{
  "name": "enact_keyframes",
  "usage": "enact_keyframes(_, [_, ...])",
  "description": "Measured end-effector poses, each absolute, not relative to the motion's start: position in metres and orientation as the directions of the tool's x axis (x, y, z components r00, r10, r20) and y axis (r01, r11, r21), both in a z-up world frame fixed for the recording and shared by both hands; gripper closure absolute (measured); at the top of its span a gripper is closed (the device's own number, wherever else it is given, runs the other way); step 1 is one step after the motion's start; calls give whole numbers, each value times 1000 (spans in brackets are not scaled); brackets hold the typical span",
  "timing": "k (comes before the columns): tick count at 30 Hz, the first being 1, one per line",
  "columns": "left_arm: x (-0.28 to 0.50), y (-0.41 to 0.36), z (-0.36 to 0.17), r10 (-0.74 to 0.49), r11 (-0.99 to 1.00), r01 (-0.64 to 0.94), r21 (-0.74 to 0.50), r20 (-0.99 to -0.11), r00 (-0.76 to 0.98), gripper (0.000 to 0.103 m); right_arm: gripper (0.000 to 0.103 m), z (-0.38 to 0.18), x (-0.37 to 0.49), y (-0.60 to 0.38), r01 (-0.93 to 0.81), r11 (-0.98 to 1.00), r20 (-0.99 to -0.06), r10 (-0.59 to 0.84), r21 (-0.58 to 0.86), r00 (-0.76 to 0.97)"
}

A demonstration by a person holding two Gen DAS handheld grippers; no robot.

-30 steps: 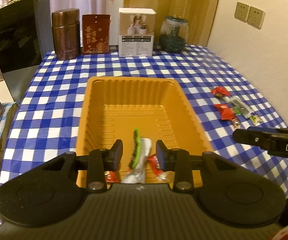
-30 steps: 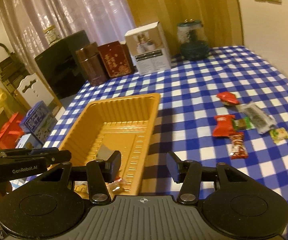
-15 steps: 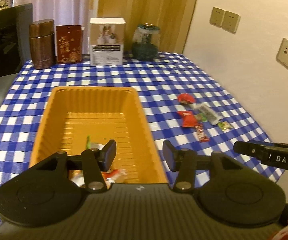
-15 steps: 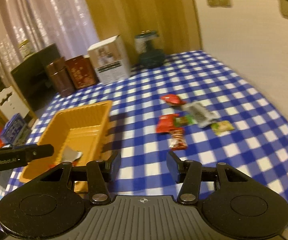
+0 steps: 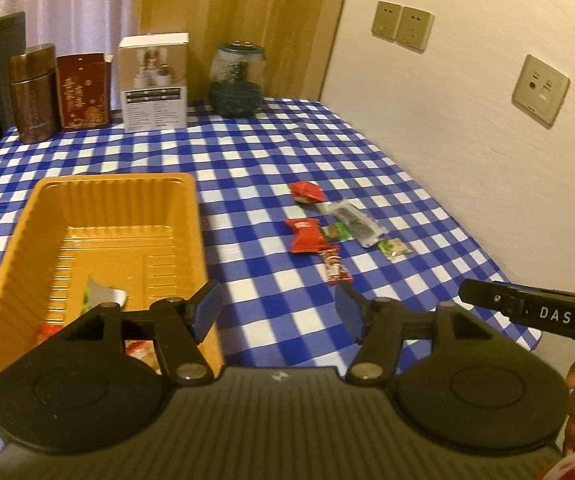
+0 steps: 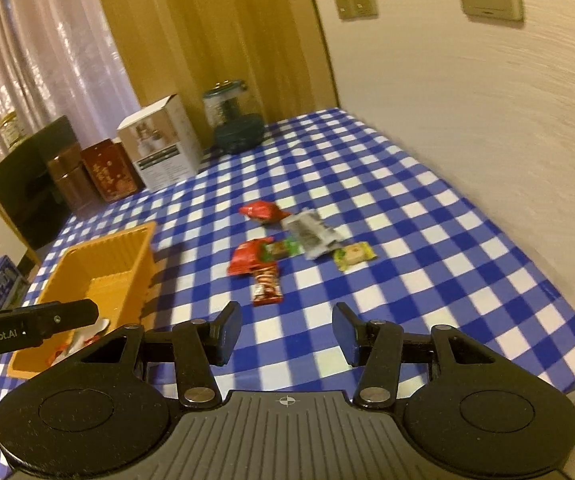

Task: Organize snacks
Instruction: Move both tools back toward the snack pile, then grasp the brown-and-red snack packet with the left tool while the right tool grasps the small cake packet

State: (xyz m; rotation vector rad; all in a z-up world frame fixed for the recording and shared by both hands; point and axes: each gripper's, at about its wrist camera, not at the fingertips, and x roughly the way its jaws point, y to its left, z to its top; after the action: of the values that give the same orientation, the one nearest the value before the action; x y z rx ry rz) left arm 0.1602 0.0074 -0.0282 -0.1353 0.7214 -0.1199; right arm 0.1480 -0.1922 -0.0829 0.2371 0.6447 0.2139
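Note:
An orange tray (image 5: pixel 107 192) (image 6: pixel 107 248) sits on the checked cloth at the left and holds a green-and-white packet (image 5: pixel 101 296) and small red sweets. Several snacks lie to its right: a red packet (image 5: pixel 306 192) (image 6: pixel 261 211), a clear grey packet (image 5: pixel 351 222) (image 6: pixel 311 234), a red wrapper (image 5: pixel 305 234) (image 6: pixel 247 258), a green sweet (image 5: pixel 337 232) (image 6: pixel 283 249), a yellow-green sweet (image 5: pixel 395 248) (image 6: pixel 353 255) and a red striped sweet (image 5: pixel 335 266) (image 6: pixel 266 284). My left gripper (image 5: pixel 277 306) is open and empty beside the tray's near right corner. My right gripper (image 6: pixel 285 330) is open and empty, short of the striped sweet.
At the back edge stand a brown canister (image 5: pixel 33 94), a red box (image 5: pixel 81 90), a white box (image 5: pixel 154 82) and a glass jar (image 5: pixel 237 76). A wall (image 5: pixel 467 120) with sockets runs along the table's right side. The table's front edge (image 6: pixel 527 376) is near.
My left gripper has opened, left the green-and-white packet in the tray and swung right off the tray. My right gripper has swung right toward the loose snacks.

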Motion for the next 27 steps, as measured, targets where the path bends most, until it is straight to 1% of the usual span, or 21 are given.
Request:
enact_keyframes(2, [163,0,-29,-162,984,68,-167,-651,742,42,52,-84,149,-199,-114,952,-567,263,284,781])
enact_keyframes(14, [185,-32,-44,-178,982,89,-166,-663,727,40,52,-93,164,-228,-87,955,-573,242,283,783])
enact_keyframes(18, [195,-42,-52,-183,982,94,-166,-672,718,38,52,-97,173,-234,-86,960,-577,230,266,784])
enact_keyframes(20, [200,-46,-56,-187,981,99,-168,-674,714,35,52,-100,179,-237,-89,963,-580,225,252,783])
enact_keyframes(27, [222,-61,-75,-192,980,95,-177,-683,704,35,52,-111,203,-243,-103,968,-585,220,227,780])
